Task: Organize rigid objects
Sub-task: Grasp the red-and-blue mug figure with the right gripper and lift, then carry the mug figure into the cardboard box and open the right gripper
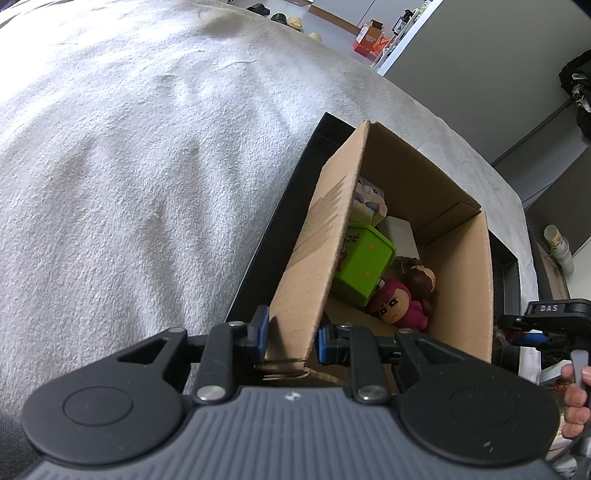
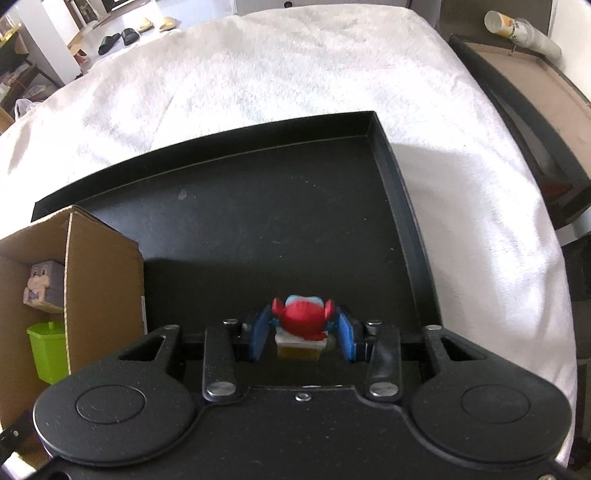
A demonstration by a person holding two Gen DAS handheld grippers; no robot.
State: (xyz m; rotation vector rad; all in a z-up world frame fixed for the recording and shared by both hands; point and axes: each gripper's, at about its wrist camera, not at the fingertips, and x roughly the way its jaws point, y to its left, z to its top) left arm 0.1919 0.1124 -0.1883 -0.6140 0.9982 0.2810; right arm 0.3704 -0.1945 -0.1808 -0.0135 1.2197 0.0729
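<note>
A cardboard box (image 1: 458, 266) stands on a black tray (image 2: 280, 206) on a white cloth. Inside it lie a green bin-shaped toy (image 1: 364, 264), a pink figure (image 1: 397, 308), a brown figure (image 1: 421, 277) and a grey cartoon block (image 1: 369, 199). My left gripper (image 1: 291, 336) is shut on the box's left wall flap (image 1: 317, 258). My right gripper (image 2: 303, 334) is shut on a red toy figure (image 2: 301, 317) on a white and yellow base, low over the tray right of the box (image 2: 103, 266). The green toy (image 2: 48, 350) and the grey block (image 2: 42, 282) show in the right wrist view.
The white cloth (image 1: 129, 166) covers the table around the tray. A second dark tray with a brown floor (image 2: 535, 96) and a stack of paper cups (image 2: 517, 29) sit at the right. Slippers (image 2: 122, 35) lie on the floor beyond.
</note>
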